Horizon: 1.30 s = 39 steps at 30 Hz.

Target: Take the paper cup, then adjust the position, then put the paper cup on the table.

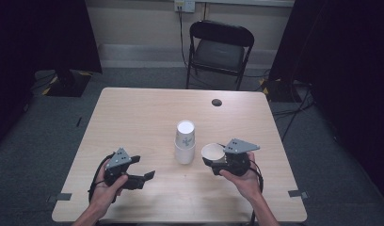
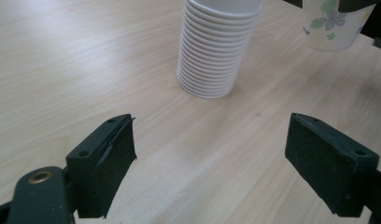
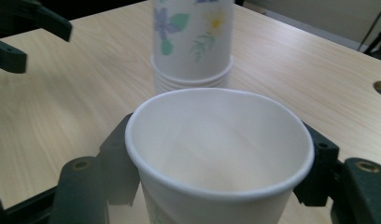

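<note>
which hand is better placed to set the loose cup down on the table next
Right. The right gripper already grips the loose paper cup, mouth up, beside the cup stack. The left gripper is open and empty, off to the stack's other side.

Overhead forward-down view; two low close views (both sharing the cup stack (image 2: 215,51)).

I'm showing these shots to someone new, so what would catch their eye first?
Probably the single white paper cup, mouth up, clamped between the jaws of the right gripper just right of the table's middle. Next is the upside-down stack of white flower-printed paper cups standing at the centre of the light wooden table. The left gripper is open and empty near the front edge.
</note>
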{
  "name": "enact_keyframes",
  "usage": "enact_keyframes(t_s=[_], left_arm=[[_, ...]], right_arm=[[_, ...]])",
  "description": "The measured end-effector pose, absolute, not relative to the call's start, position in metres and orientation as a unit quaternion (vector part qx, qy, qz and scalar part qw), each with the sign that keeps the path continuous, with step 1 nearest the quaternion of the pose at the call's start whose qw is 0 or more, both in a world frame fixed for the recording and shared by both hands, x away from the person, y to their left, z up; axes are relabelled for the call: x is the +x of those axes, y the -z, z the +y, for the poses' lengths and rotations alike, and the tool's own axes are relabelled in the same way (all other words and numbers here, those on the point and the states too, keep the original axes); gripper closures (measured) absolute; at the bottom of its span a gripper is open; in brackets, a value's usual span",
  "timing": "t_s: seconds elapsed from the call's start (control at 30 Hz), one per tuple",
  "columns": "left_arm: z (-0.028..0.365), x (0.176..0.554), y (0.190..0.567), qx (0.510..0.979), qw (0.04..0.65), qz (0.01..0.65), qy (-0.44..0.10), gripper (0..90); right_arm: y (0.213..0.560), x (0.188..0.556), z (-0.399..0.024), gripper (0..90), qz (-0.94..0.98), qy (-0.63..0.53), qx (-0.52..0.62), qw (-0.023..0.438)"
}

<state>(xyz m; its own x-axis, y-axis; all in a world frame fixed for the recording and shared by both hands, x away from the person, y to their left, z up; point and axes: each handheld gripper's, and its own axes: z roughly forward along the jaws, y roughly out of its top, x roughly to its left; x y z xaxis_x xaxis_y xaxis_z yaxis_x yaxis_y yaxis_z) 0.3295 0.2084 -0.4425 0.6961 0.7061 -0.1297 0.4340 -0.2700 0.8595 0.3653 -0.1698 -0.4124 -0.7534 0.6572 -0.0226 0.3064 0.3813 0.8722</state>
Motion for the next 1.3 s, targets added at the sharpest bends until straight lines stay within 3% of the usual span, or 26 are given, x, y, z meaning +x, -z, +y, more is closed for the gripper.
enact_keyframes(t_s=[0.5, 1.3], left_arm=[[0.219, 0.333, 0.451, 0.781, 0.463, 0.385, -0.164, 15.7], [0.232, 0.341, 0.456, 0.772, 0.467, 0.398, -0.168, 15.7]], right_arm=[[0.415, 0.399, -0.193, 31.1, 0.779, -0.469, 0.354, 0.220], [0.421, 0.466, -0.184, 30.4, 0.766, -0.448, 0.392, 0.243]])
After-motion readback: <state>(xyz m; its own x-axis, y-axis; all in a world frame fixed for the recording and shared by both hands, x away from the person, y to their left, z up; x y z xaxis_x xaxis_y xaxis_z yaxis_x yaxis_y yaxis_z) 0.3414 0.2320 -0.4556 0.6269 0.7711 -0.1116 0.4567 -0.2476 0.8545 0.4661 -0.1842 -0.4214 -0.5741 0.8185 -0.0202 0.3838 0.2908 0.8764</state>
